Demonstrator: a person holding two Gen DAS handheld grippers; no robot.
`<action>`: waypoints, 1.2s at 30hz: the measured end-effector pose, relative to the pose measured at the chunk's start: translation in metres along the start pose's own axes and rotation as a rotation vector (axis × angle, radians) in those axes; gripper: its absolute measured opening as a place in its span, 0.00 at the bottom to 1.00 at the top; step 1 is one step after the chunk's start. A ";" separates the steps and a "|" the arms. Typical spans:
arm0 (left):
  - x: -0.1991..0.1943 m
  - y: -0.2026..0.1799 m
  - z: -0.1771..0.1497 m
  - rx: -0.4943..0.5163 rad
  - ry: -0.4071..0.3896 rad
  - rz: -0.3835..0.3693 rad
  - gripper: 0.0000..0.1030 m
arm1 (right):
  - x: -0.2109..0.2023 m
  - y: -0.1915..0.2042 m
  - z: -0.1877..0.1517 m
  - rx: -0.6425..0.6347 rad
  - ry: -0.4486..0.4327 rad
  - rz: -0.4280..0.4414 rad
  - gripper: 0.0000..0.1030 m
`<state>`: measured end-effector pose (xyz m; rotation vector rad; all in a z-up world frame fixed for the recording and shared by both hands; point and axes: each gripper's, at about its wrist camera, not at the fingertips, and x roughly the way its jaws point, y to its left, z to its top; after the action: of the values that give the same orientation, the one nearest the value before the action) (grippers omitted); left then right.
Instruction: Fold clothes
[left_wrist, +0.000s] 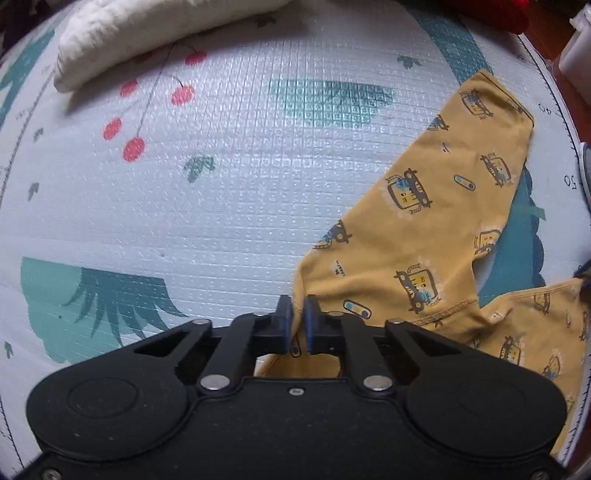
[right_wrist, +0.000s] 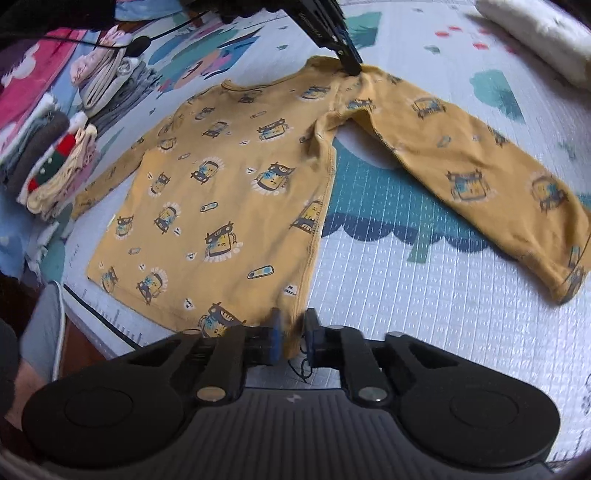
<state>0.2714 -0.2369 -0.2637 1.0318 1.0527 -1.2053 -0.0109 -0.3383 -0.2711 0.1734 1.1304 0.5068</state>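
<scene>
A yellow long-sleeved child's shirt (right_wrist: 221, 192) with a cartoon car print lies flat on the play mat (right_wrist: 424, 295), one sleeve (right_wrist: 480, 173) stretched out to the right. My right gripper (right_wrist: 291, 332) is shut on the shirt's bottom hem at its right corner. My left gripper (left_wrist: 297, 325) is shut on the shirt's shoulder where that sleeve (left_wrist: 443, 192) begins; it also shows in the right wrist view (right_wrist: 349, 62) at the top of the shirt.
A white pillow (left_wrist: 147, 33) lies at the mat's far edge. Stacks of folded clothes (right_wrist: 62, 162) sit left of the shirt. A white box (left_wrist: 576, 55) and the mat's edge are at the right in the left wrist view.
</scene>
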 end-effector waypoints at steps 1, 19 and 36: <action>-0.001 0.000 0.000 -0.004 -0.007 0.006 0.05 | 0.000 0.001 0.000 -0.013 0.000 -0.003 0.06; -0.056 -0.012 -0.059 0.058 -0.310 0.055 0.02 | -0.021 0.048 0.033 -0.408 0.038 0.066 0.06; -0.053 -0.015 -0.113 0.073 -0.284 0.114 0.02 | 0.003 0.090 0.034 -0.595 0.113 0.153 0.06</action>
<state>0.2457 -0.1175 -0.2356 0.9309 0.7241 -1.2613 -0.0063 -0.2539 -0.2247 -0.2920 1.0349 0.9753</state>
